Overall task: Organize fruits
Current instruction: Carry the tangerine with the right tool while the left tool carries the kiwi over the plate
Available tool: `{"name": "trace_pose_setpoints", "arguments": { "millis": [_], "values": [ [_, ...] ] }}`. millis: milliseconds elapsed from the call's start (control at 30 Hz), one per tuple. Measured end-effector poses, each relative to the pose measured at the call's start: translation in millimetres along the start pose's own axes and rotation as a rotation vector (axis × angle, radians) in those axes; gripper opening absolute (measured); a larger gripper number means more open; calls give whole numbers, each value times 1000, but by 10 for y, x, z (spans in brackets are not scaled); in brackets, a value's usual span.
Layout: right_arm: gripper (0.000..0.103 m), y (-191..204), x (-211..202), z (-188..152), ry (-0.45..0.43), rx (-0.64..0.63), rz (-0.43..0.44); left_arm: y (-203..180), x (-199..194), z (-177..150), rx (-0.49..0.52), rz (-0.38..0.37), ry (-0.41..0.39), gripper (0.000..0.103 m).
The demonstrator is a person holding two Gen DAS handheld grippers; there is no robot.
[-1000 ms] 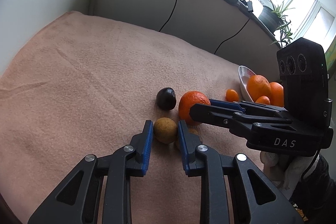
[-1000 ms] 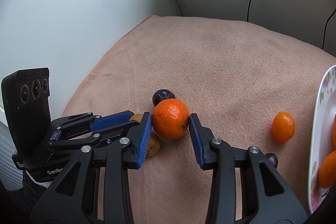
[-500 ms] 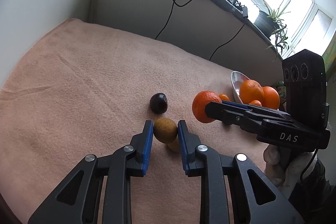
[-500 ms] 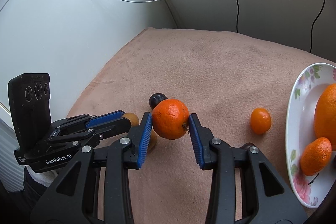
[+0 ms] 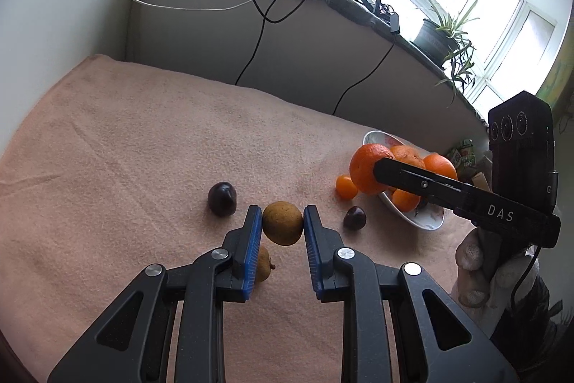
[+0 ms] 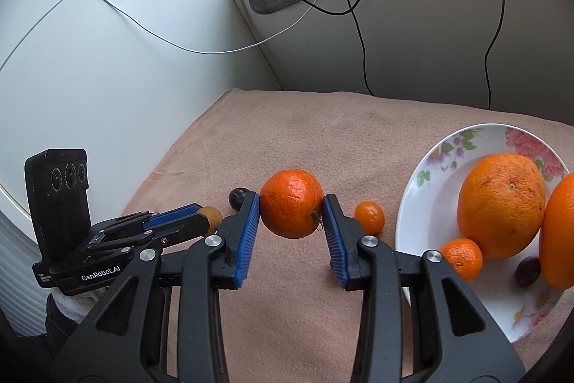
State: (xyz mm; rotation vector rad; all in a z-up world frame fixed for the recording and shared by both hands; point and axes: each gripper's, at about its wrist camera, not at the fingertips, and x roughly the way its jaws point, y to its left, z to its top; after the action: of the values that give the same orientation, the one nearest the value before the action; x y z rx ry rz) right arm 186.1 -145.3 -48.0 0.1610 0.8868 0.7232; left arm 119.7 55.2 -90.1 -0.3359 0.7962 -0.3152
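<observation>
My left gripper (image 5: 281, 221) is shut on a round brown fruit (image 5: 282, 222) and holds it above the peach cloth (image 5: 125, 139). A second brown fruit (image 5: 263, 264) lies on the cloth just below it. My right gripper (image 6: 291, 213) is shut on a mandarin (image 6: 291, 213), lifted off the cloth and close to the floral plate (image 6: 430, 189). The plate holds two big oranges (image 6: 500, 205), a small mandarin (image 6: 462, 257) and a dark plum (image 6: 527, 271). In the left wrist view the right gripper (image 5: 373, 167) carries the mandarin (image 5: 364, 167) in front of the plate (image 5: 416, 216).
A small kumquat (image 6: 369, 217) lies on the cloth beside the plate. Two dark plums (image 5: 222, 198) (image 5: 355, 218) rest on the cloth. Cables hang down the wall behind, and a potted plant (image 5: 441, 34) stands on the sill. A gloved hand (image 5: 477, 275) holds the right gripper.
Both grippers have lifted their fruit off the cloth. The right one carried the mandarin to the right, towards the plate; the left one rose slightly with the brown fruit.
</observation>
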Motion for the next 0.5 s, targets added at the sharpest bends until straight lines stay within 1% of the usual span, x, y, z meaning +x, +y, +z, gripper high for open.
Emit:
{"name": "trace_pose_setpoints", "arguments": {
  "millis": [500],
  "values": [
    [38,-516,-571,95,-114,52,-93,-505,252,235,68,-65,-9,22]
  ]
}}
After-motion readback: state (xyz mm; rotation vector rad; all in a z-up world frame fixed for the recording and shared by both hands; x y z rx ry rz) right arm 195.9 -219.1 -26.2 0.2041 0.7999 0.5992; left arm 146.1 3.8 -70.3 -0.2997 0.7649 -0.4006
